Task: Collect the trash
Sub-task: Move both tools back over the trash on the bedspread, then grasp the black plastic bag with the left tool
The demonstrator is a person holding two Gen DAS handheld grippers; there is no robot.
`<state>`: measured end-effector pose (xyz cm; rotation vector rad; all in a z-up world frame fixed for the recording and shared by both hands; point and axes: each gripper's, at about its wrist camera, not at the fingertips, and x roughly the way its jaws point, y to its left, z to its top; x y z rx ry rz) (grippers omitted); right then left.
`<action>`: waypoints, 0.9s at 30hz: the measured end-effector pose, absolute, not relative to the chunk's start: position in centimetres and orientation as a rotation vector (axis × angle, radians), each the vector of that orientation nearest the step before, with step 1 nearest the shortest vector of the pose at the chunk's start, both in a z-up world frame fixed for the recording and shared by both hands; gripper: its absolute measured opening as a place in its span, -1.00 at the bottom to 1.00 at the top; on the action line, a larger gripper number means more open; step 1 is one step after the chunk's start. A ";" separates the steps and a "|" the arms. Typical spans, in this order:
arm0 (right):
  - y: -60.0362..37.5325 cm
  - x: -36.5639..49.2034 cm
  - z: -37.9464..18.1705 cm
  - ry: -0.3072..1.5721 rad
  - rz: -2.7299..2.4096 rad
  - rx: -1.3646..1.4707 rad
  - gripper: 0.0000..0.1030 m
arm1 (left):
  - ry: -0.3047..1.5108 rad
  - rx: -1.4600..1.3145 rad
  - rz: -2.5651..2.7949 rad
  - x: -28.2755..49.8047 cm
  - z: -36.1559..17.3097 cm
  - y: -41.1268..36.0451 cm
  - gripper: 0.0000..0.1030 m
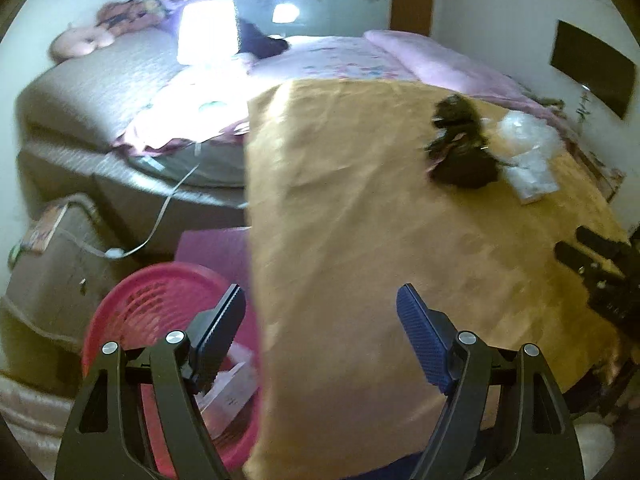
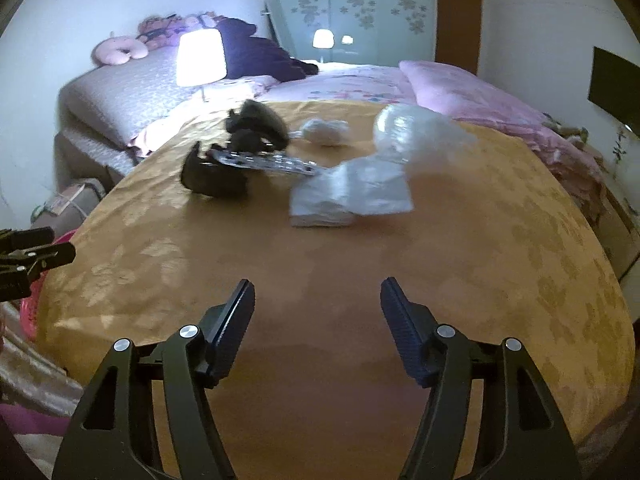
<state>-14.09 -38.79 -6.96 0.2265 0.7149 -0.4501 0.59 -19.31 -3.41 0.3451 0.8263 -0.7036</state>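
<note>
Trash lies on a table with a golden cloth point(image 2: 320, 272): a crumpled black bag point(image 2: 224, 172), a silvery blister strip point(image 2: 264, 162), a white tissue ball point(image 2: 324, 132), a folded clear plastic packet point(image 2: 352, 196) and a clear crumpled bag point(image 2: 412, 132). The black bag point(image 1: 460, 148) and the plastic packet point(image 1: 528, 168) also show in the left wrist view. A pink basket point(image 1: 160, 300) with paper scraps inside stands on the floor left of the table. My left gripper point(image 1: 320, 304) is open and empty, straddling the table's left edge above the basket. My right gripper point(image 2: 318, 300) is open and empty over the table's near part.
A bed point(image 2: 360, 80) with pink bedding stands behind the table. A lit lamp point(image 2: 200, 60) is at the back left. A cardboard box point(image 1: 52, 264) and a white cable point(image 1: 160, 216) lie left of the basket. A dark screen point(image 2: 612, 88) hangs on the right wall.
</note>
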 end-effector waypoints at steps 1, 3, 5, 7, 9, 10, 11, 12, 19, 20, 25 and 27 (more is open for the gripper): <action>-39.1 -14.3 -7.1 0.714 -0.460 0.233 0.26 | 0.821 0.349 -0.718 0.5 -3.3 -20.1 0.46; -39.5 -14.7 -7.3 0.712 -0.476 0.240 0.27 | 0.812 0.354 -0.747 0.3 -3.2 -21.6 0.46; -39.8 -15.2 -7.6 0.712 -0.486 0.246 0.27 | 0.816 0.342 -0.786 0.3 -3.1 -23.4 0.52; -40.2 -15.4 -7.7 0.713 -0.489 0.255 0.28 | 0.815 0.338 -0.815 0.0 -3.2 -24.9 0.52; -40.3 -15.5 -7.7 0.708 -0.487 0.253 0.30 | 0.811 0.345 -0.839 -0.2 -3.2 -26.4 0.52; -40.2 -15.5 -7.8 0.706 -0.485 0.253 0.33 | 0.807 0.351 -0.855 -0.4 -3.1 -27.2 0.53; -40.2 -15.5 -7.8 0.703 -0.482 0.254 0.34 | 0.798 0.361 -0.866 -0.5 -3.1 -28.1 0.53; -40.2 -15.5 -7.9 0.701 -0.479 0.253 0.35 | 0.788 0.371 -0.871 -0.7 -3.0 -28.8 0.54; -40.4 -16.1 -7.8 0.687 -0.465 0.263 0.35 | 0.747 0.444 -0.880 -0.2 -3.5 -33.4 0.56; -40.3 -16.2 -7.8 0.686 -0.464 0.263 0.35 | 0.749 0.448 -0.878 0.0 -3.7 -33.9 0.56; -40.4 -16.2 -7.8 0.682 -0.460 0.260 0.38 | 0.745 0.459 -0.884 0.4 -3.9 -35.2 0.55; -40.3 -16.2 -7.8 0.682 -0.460 0.261 0.38 | 0.746 0.459 -0.886 0.5 -4.0 -35.5 0.55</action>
